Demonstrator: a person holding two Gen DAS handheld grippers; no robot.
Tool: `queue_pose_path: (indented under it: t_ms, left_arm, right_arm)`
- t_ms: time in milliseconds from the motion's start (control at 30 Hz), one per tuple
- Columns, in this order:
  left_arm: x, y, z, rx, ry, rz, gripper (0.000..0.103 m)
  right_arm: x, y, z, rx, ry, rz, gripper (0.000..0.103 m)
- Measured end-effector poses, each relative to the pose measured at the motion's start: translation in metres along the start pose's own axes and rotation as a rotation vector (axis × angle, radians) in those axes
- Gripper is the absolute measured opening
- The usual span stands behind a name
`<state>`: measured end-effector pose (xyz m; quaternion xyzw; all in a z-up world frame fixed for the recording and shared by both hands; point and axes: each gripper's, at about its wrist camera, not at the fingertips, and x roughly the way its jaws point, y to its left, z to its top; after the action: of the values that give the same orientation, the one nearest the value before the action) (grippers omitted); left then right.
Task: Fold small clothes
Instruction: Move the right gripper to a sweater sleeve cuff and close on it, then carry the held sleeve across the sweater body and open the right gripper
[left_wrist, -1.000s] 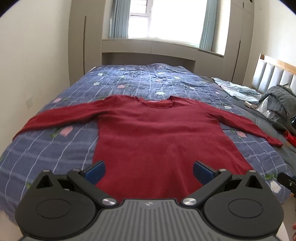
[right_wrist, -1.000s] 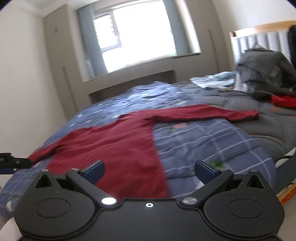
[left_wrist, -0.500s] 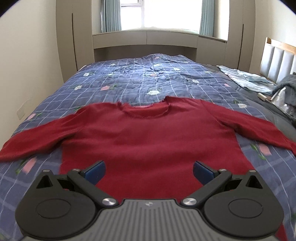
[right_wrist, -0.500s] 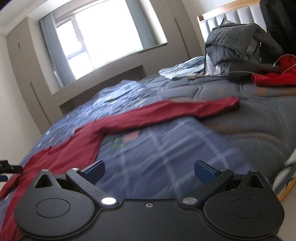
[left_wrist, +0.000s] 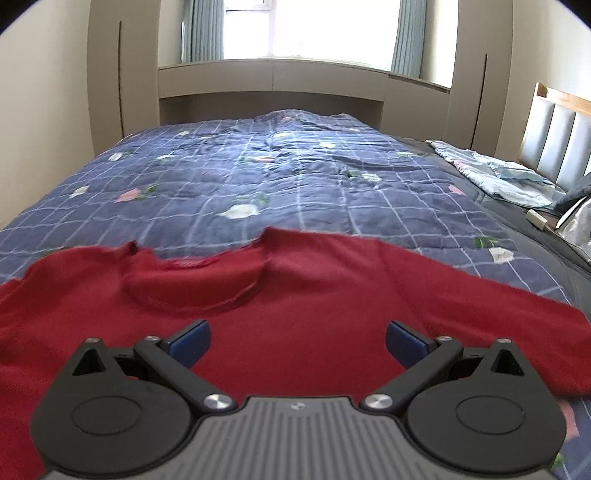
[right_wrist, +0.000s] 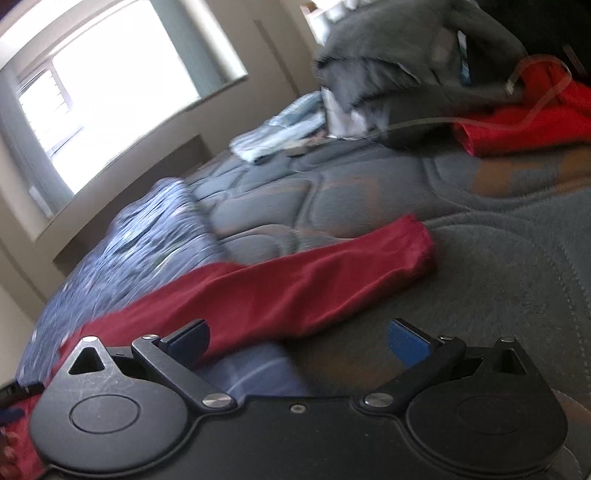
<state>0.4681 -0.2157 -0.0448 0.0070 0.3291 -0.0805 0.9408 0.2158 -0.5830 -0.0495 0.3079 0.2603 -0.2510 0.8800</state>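
Red sweater (left_wrist: 295, 332) flat on bed (left_wrist: 280, 184), left gripper (left_wrist: 297, 341) over its chest, right gripper (right_wrist: 297, 341) near sleeve (right_wrist: 295, 288), both fingers spread, empty

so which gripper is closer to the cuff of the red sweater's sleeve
Right. The right gripper hangs open over that sleeve, with the cuff just ahead of it. The left gripper, also open, sits over the sweater's chest below the collar, away from that cuff.

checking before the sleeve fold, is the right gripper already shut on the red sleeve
No, the right gripper is open, its fingers spread wide with nothing between them, and the sleeve lies flat on the bed ahead.
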Motion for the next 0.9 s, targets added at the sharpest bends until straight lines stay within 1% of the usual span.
queue_pose_path:
  t_ms: [67, 133, 233, 300, 333, 400, 433, 500, 533, 567, 633, 667, 733, 833, 900]
  left_arm:
    - [0.015, -0.006, 0.001, 0.005, 0.003, -0.007, 0.103]
    - [0.026, -0.01, -0.002, 0.013, 0.016, -0.01, 0.103]
    - [0.035, -0.01, -0.007, 0.016, 0.046, -0.014, 0.103]
    - [0.035, -0.007, -0.007, 0.004, 0.046, -0.023, 0.103]
    - [0.034, -0.006, -0.006, -0.003, 0.047, -0.028, 0.103]
    - [0.032, -0.002, -0.004, -0.011, 0.056, -0.03, 0.103]
    - [0.031, -0.001, -0.003, -0.012, 0.061, -0.028, 0.103]
    - [0.027, 0.002, 0.0, -0.001, 0.072, -0.011, 0.103]
    - [0.025, 0.003, 0.002, 0.01, 0.081, 0.004, 0.103]
    - [0.024, 0.005, 0.004, 0.02, 0.09, 0.016, 0.103]
    - [0.02, 0.011, 0.01, 0.031, 0.116, 0.032, 0.103]
    - [0.019, 0.014, 0.012, 0.034, 0.127, 0.03, 0.103]
    - [0.014, 0.025, 0.018, 0.031, 0.145, 0.012, 0.103]
    - [0.003, 0.047, 0.026, 0.001, 0.153, -0.014, 0.103]
    - [-0.005, 0.065, 0.03, -0.027, 0.15, -0.032, 0.103]
  right_arm:
    - [0.01, -0.01, 0.007, 0.062, -0.003, -0.016, 0.102]
    - [0.018, -0.019, 0.015, 0.121, -0.017, -0.046, 0.098]
    - [0.023, -0.026, 0.022, 0.161, -0.05, -0.096, 0.091]
    - [0.027, -0.029, 0.027, 0.18, -0.066, -0.133, 0.076]
    - [0.028, -0.031, 0.028, 0.192, -0.069, -0.152, 0.071]
    - [0.031, -0.034, 0.03, 0.219, -0.075, -0.182, 0.047]
    - [0.032, -0.035, 0.031, 0.234, -0.079, -0.202, 0.041]
    - [0.033, -0.037, 0.032, 0.255, -0.087, -0.236, 0.021]
    - [0.034, -0.037, 0.032, 0.254, -0.091, -0.251, 0.016]
    - [0.034, -0.035, 0.033, 0.246, -0.095, -0.268, 0.007]
    - [0.03, -0.026, 0.036, 0.21, -0.118, -0.284, 0.006]
    - [0.026, -0.018, 0.038, 0.171, -0.129, -0.287, 0.006]
    - [0.019, 0.007, 0.05, 0.054, -0.161, -0.285, 0.006]
    - [0.01, 0.058, 0.072, -0.103, -0.219, -0.232, 0.006]
    - [0.005, 0.099, 0.082, -0.197, -0.248, -0.164, 0.006]
